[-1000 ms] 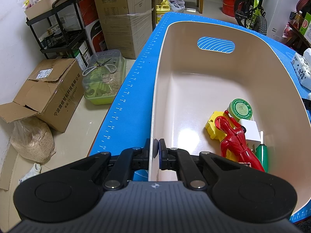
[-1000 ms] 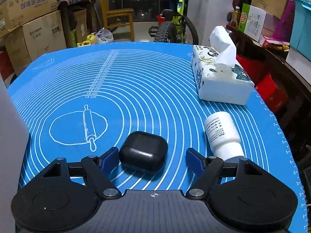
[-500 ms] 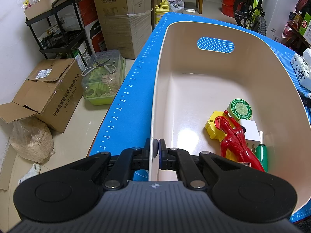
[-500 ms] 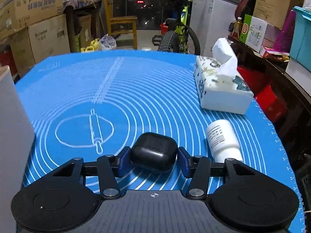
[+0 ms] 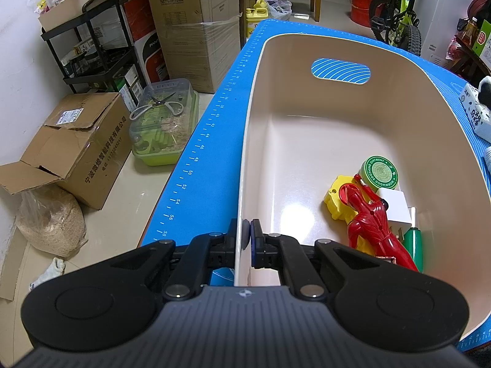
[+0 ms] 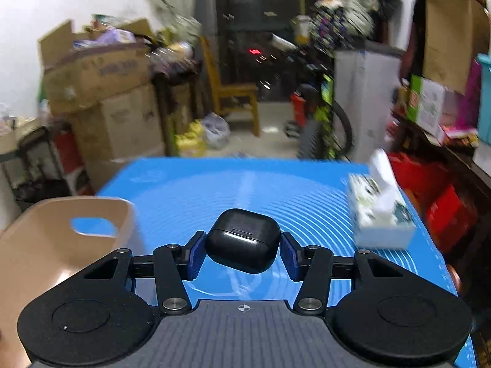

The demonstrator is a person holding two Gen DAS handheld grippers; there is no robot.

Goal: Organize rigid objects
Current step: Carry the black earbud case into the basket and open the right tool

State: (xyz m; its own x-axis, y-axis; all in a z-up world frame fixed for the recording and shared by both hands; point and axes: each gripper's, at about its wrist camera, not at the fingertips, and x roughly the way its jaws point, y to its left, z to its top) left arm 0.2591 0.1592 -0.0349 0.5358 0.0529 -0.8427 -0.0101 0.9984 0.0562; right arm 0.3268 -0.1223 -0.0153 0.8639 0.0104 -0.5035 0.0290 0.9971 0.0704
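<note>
— Where was the earbud case [image 6: 242, 240] relative to the right gripper [image 6: 242, 254]?

— Right between its jaws, pinched from both sides by the blue pads [image 6: 196, 254] and carried clear of the tabletop [image 6: 276, 184]. Its wider side ran across, from pad to pad.

— And the bin [image 6: 46, 230]?

— Off to the left of those jaws and lower, its open top in reach. So the coming move, I judged, was a swing leftward and then a drop over the rim.

— What was the left gripper [image 5: 247, 239] doing?

— Its jaws were closed narrow on the bin's near wall [image 5: 241, 214], one pad outside, one inside — holding it steady, it seemed. The toys already inside — a red figure [image 5: 371, 220], a green tin [image 5: 379, 172] — lay to the right of those jaws, so the bare floor of the bin ahead was free for the case.
</note>
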